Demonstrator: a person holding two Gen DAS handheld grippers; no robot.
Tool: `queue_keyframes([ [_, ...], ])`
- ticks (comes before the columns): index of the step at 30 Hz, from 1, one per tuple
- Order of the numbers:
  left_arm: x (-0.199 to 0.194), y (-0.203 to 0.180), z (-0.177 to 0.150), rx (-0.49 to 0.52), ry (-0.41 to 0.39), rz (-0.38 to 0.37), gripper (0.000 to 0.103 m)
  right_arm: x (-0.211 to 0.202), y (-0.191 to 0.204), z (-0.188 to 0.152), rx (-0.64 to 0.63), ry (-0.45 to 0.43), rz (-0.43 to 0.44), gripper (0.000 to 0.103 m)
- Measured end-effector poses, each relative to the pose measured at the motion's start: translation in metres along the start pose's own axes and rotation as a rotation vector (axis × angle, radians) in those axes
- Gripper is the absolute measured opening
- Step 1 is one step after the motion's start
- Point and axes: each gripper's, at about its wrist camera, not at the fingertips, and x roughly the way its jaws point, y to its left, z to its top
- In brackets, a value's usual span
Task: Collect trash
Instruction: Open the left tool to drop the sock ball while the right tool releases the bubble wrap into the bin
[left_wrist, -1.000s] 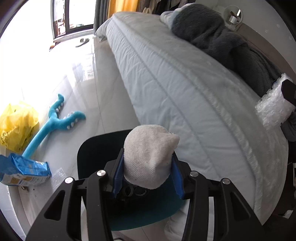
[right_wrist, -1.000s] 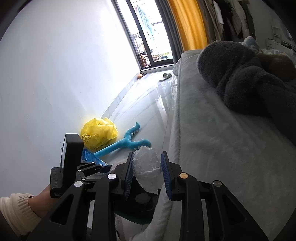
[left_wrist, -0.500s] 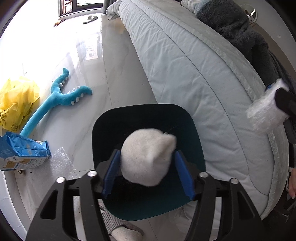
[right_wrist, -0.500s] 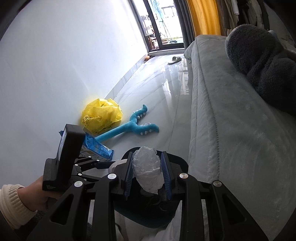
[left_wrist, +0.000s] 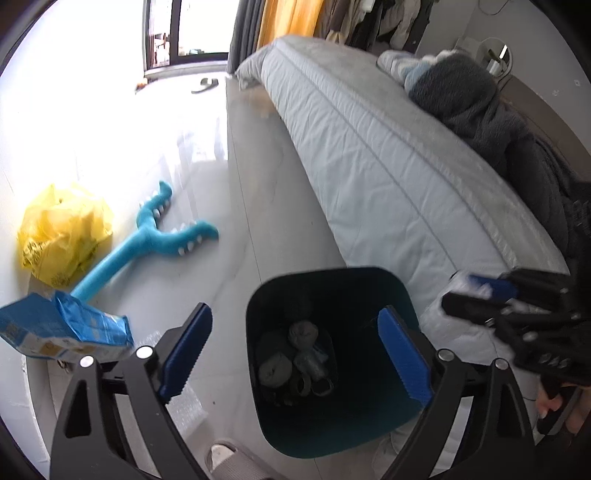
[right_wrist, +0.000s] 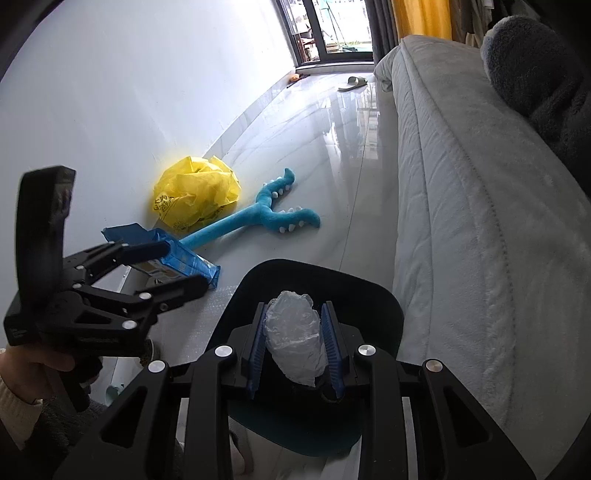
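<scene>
Bedroom floor, pale glossy tile (right_wrist: 332, 155), running between a white wall and a long bed (left_wrist: 369, 147); landmark for all entries: the dark bin (left_wrist: 388, 288) standing on the tile against the bed's side.

Item 1, above the bin: right gripper (right_wrist: 294, 341), jaws closed on a crumpled wad of clear plastic wrap (right_wrist: 293, 332), hanging over the bin's mouth. Step in hand, by judgement: dropping this wad. Doing it well means keeping the pads centred over the opening, clear of the rim, then opening fully so the light film is not clinging to a pad.

Item 2, above the bin's near edge: left gripper (left_wrist: 295, 354), jaws having just been opening, now standing wide with nothing between them. It should be drawing aside so the two tools are not crowding each other.

Item 3, inside the bin: several pale balled items (left_wrist: 295, 354) lying at the bottom; probably socks or wrappers, the interior being too dark to say.

Item 4, beside the bin toward the wall: a blue packet (right_wrist: 173, 258) and a scrap of bubble wrap (left_wrist: 184, 406), likely next pickings.

Item 5, beyond the packet: a blue plush toy (right_wrist: 258, 218) and a yellow plastic bag (right_wrist: 195, 192).

Item 6, far past the bin: a slipper (right_wrist: 352, 83) near the window.
</scene>
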Motion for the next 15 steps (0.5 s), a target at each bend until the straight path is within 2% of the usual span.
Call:
queue_keyframes([
  [4, -0.017, 0.0, 0.008, 0.016, -0.073, 0.013, 0.095, 0.019, 0.0, -0.002, 0.012, 0.044, -0.003, 0.03],
  [15, -0.068, -0.007, 0.027, 0.002, -0.263, -0.073, 0.096, 0.058, 0.005, -0.02, -0.008, 0.164, -0.026, 0.031],
])
